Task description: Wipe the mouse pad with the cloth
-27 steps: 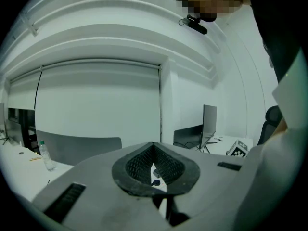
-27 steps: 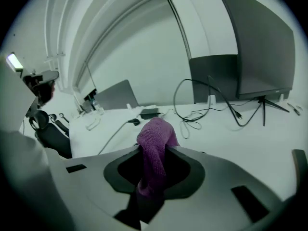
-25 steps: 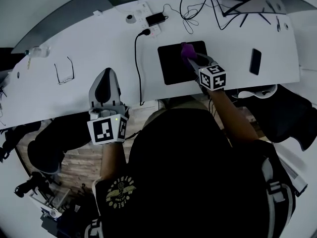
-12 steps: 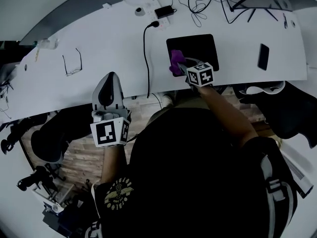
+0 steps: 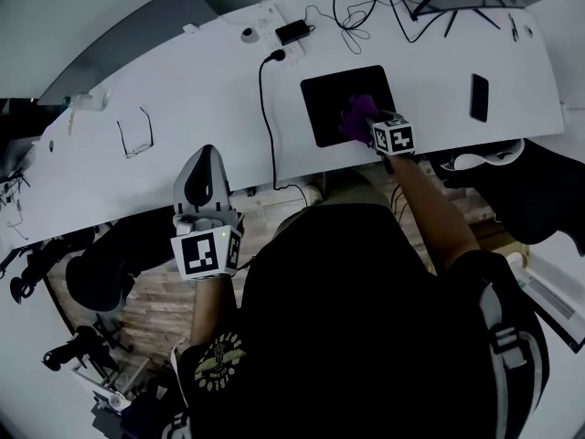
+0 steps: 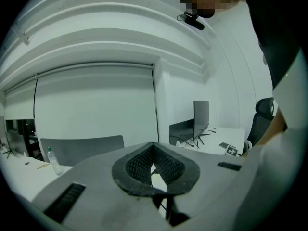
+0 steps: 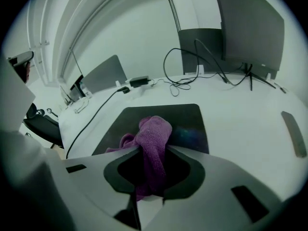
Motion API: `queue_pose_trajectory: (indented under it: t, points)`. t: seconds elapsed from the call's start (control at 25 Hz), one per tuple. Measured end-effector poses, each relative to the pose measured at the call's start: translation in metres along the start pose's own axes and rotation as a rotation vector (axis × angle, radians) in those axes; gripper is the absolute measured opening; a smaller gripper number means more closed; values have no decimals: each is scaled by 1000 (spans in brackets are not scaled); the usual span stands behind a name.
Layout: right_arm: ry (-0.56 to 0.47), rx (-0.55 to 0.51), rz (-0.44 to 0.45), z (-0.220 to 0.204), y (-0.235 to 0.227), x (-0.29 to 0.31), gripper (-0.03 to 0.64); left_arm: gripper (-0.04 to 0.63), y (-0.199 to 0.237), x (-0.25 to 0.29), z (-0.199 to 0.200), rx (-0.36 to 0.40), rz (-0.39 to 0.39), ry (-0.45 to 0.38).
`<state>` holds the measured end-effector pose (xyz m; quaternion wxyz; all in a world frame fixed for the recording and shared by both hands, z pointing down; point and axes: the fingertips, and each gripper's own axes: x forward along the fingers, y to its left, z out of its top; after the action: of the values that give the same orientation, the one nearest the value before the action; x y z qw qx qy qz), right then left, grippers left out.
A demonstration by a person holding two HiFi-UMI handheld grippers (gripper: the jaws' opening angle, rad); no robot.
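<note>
A black mouse pad lies on the white desk. My right gripper is shut on a purple cloth, which rests bunched on the pad's near right part. My left gripper hangs off the desk's near edge at the left, jaws together with nothing between them.
Glasses lie at the desk's left. A black cable runs from a power strip down over the near edge. A black phone lies right of the pad. Tangled wires and a monitor foot sit behind it.
My right gripper has dragged the cloth across the pad, from its left side half a second ago to its right part now. The left gripper has stayed off the desk edge.
</note>
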<state>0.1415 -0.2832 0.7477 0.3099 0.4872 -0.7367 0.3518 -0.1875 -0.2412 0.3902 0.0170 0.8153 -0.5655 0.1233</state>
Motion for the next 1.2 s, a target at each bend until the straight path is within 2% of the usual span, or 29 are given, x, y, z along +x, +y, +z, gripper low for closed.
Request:
queue_pose_trajectory:
  t: [0.32, 0.52, 0.68, 0.84, 1.04, 1.2]
  points:
    - [24, 63, -146, -27, -74, -29, 87, 2, 0, -1, 8, 16, -1, -14]
    - [-18, 66, -144, -24, -76, -41, 87, 2, 0, -3, 12, 14, -4, -31]
    - [-183, 41, -56, 19, -38, -77, 87, 2, 9, -7, 25, 17, 14, -72]
    - [-367, -31, 14, 67, 7, -136, 87, 2, 22, -16, 44, 16, 35, -108]
    - [-574, -110, 62, 119, 50, -220, 87, 2, 32, -30, 67, 16, 47, -155]
    - [-711, -195, 49, 146, 80, -289, 87, 2, 34, -44, 90, 41, 44, -186]
